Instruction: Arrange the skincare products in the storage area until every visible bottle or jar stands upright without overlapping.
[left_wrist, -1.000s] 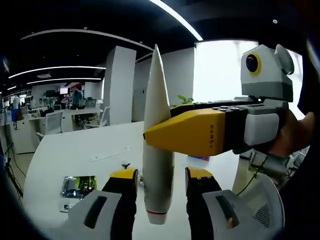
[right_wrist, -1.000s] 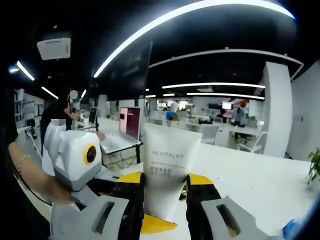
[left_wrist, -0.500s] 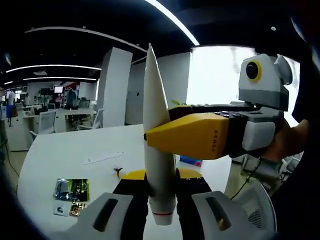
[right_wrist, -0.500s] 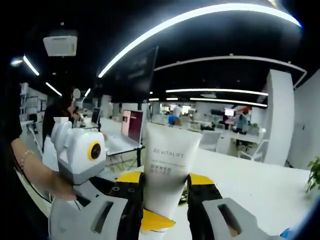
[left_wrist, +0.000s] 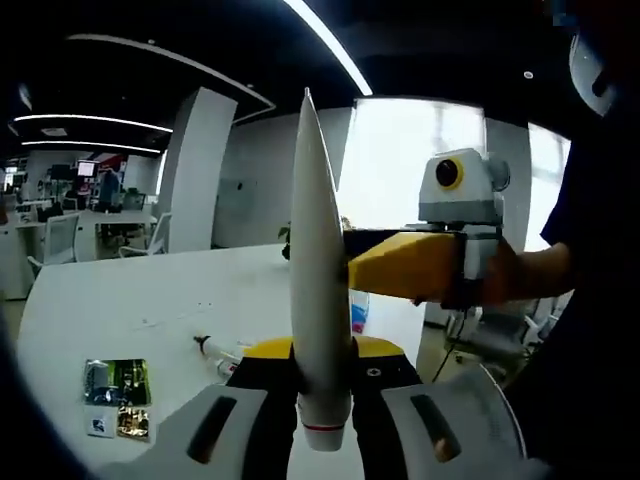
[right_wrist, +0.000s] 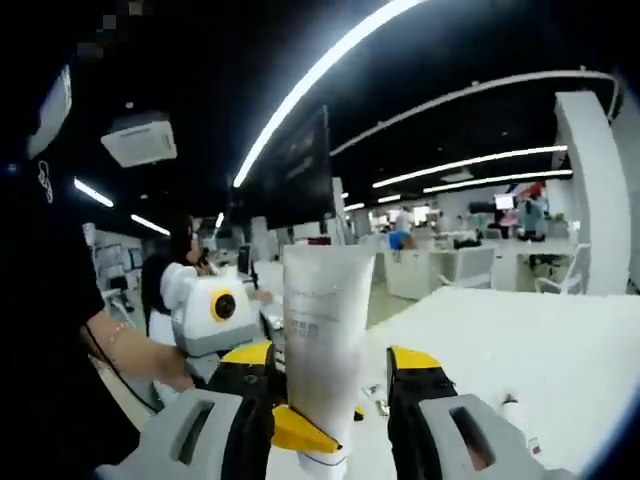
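A white skincare tube (left_wrist: 318, 300) stands upright and edge-on between the jaws of my left gripper (left_wrist: 322, 352), which is shut on its lower end near the cap. In the right gripper view the same tube (right_wrist: 322, 340) shows its broad printed face. My right gripper (right_wrist: 330, 365) is open around it, with a gap on either side. From the right of the left gripper view, the right gripper (left_wrist: 368, 265) reaches in, its yellow jaw tip at the tube's edge. The left gripper (right_wrist: 298, 432) shows as a yellow jaw under the tube.
A white table (left_wrist: 120, 300) lies below, with a printed packet (left_wrist: 113, 384), a small pen-like item (left_wrist: 214, 350) and a blue object (left_wrist: 360, 311) on it. A person's hand (right_wrist: 150, 362) holds the left gripper. Desks and chairs (right_wrist: 470, 268) stand behind.
The left gripper's jaws closed on the tube's lower end. The right gripper's jaws spread apart and drew back from the tube. Both cameras shifted.
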